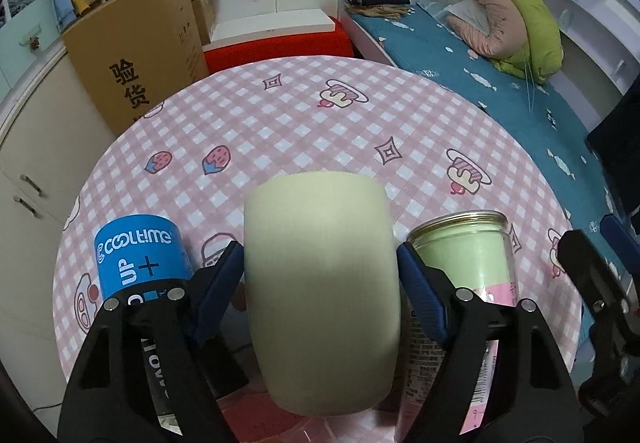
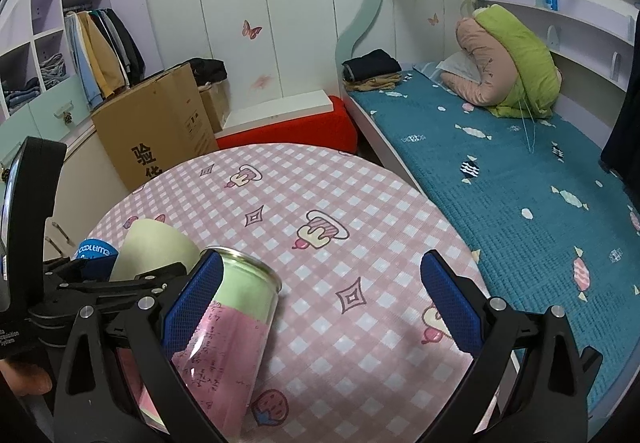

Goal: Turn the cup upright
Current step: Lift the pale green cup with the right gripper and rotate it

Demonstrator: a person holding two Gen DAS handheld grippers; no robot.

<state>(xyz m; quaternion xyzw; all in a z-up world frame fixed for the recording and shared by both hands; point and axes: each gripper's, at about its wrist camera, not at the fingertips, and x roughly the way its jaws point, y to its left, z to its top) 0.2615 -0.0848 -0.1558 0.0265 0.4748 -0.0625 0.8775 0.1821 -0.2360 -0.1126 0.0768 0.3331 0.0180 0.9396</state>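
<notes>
The left tongs clamp the pale cup above the desk, between a blue can and green jar. The right tongs gape wide, holding nothing.

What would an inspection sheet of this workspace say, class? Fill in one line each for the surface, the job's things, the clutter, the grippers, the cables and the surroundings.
Surface: round table under a pink checked cloth with cartoon prints.
Job's things: pale cream cup, closed end facing the camera, so not yet upright.
Clutter: blue can on the cup's left; green and pink can on its right, both standing.
Grippers: left gripper shut on the cup; right gripper open and holding nothing, beside the green and pink can.
Cables: nothing seen.
Surroundings: cardboard box, bed with rolled bedding, hanging clothes.
</notes>
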